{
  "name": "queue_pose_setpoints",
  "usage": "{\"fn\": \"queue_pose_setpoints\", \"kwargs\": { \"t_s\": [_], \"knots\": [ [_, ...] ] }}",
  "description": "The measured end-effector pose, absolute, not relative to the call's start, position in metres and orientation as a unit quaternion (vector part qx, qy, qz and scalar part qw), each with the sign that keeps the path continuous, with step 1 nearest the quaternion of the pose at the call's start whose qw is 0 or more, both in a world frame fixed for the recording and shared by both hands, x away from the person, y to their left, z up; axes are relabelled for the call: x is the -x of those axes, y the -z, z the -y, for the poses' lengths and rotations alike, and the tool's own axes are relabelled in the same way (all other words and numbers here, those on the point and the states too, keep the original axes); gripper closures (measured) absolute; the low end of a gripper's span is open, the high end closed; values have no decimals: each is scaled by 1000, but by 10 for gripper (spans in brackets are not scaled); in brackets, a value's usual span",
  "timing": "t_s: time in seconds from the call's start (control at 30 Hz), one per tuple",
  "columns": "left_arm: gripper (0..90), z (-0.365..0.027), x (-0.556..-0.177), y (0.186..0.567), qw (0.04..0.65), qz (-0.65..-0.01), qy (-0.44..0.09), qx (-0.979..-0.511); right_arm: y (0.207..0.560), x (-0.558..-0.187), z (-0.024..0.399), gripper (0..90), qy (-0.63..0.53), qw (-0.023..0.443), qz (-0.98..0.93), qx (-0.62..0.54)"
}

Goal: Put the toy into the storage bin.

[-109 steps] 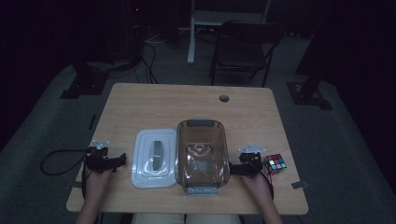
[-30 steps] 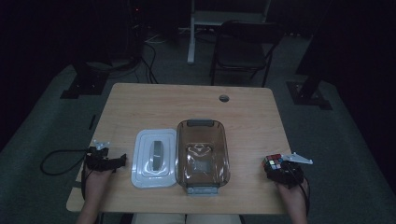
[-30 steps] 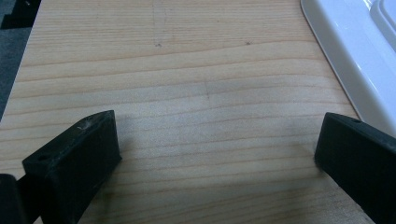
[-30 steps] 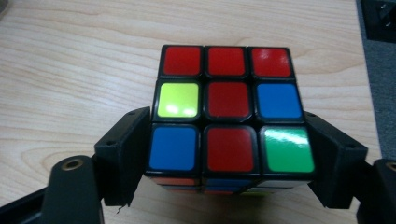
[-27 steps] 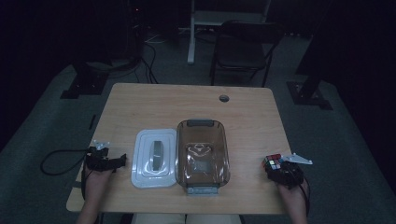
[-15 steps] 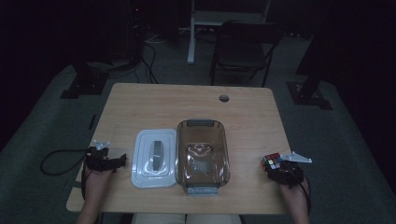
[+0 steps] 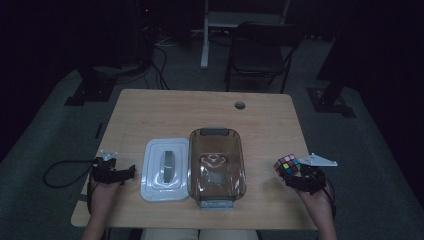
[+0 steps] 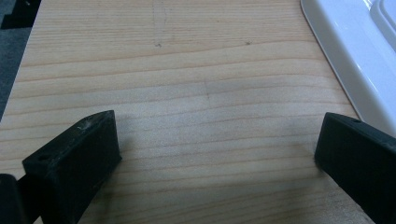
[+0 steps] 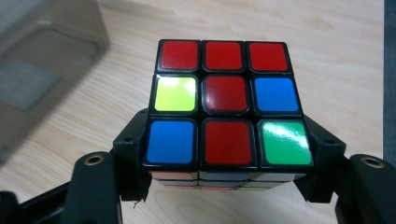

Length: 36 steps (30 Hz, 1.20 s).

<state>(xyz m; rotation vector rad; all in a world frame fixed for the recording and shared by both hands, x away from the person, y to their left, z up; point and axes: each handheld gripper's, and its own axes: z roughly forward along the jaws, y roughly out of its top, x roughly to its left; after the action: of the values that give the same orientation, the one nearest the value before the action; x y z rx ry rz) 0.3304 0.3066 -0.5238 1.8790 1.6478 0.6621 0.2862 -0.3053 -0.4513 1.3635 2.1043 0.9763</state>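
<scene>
The clear brown container [image 7: 216,165] serves as the reference at the middle of the wooden surface [image 7: 200,110]. A white lid [image 7: 166,169] lies flat just beside the container, on its left side, with a raised handle along its middle. A small round hole [image 7: 240,105] is set in the surface beyond the container, toward the far edge. A dark chair [image 7: 260,50] stands on the floor past that far edge. Nothing lies between the container and either gripper.

The left gripper [image 7: 129,171] rests on the surface to the left of the lid, farther from the container than the lid is. In the left gripper view its jaws stand wide apart over bare wood and hold nothing; the lid's rim [image 8: 345,56] lies just past one jaw.

The right gripper [image 7: 295,176] sits to the right of the container, well apart from it. Its jaws are clenched on the puzzle cube [image 9: 226,102], one pressing each side, and the cube [image 7: 287,165] is held clear above the surface.
</scene>
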Motion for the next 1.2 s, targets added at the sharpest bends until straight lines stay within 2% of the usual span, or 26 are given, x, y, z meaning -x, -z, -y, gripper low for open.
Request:
{"fn": "queue_pose_setpoints", "kwargs": {
  "t_s": [0.5,0.87,1.2],
  "knots": [
    [7,-307,-330,524,274,-613,-246,-699,395,-282,283,339,-404,227,-783,-415],
    [7,-307,-330,524,274,-613,-246,-699,352,-274,242,339,-459,200,-806,-316],
    [7,-307,-330,524,274,-612,-247,-699,342,-277,202,339,-462,163,-837,-243]
  ]
}}
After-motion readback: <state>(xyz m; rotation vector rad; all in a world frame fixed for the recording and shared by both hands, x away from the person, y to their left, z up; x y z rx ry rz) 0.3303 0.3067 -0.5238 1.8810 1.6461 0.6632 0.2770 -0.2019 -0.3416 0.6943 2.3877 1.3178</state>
